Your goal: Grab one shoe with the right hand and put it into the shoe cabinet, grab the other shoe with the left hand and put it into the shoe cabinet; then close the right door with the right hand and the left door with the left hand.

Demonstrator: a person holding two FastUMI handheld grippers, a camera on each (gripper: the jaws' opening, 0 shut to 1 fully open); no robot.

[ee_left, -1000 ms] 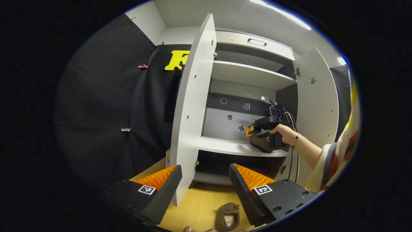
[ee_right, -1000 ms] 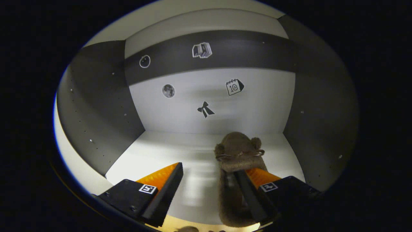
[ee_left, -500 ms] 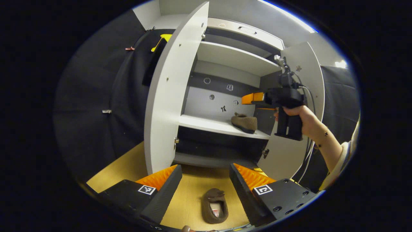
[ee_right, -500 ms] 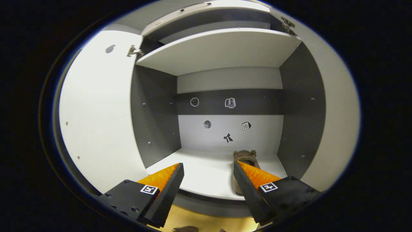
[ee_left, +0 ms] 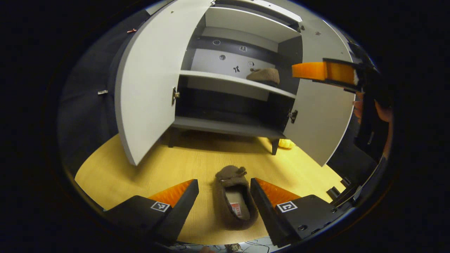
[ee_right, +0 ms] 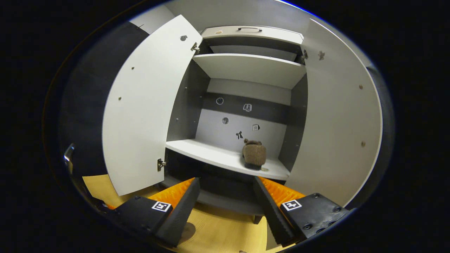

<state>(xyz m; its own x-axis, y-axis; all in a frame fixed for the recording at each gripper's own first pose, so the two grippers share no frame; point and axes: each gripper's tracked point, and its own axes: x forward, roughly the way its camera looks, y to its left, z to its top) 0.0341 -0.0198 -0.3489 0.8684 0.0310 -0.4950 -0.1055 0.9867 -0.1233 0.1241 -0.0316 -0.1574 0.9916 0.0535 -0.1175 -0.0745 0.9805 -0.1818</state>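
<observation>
Brown shoe (ee_left: 235, 196) on the floor lies, seemingly untouched, between our left hand-held gripper (ee_left: 224, 196)'s spread fingers, so we lower squarely before clenching.

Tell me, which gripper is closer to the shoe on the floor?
Left. The left gripper hangs open just above the floor shoe, fingers either side; the right gripper faces the cabinet.
</observation>
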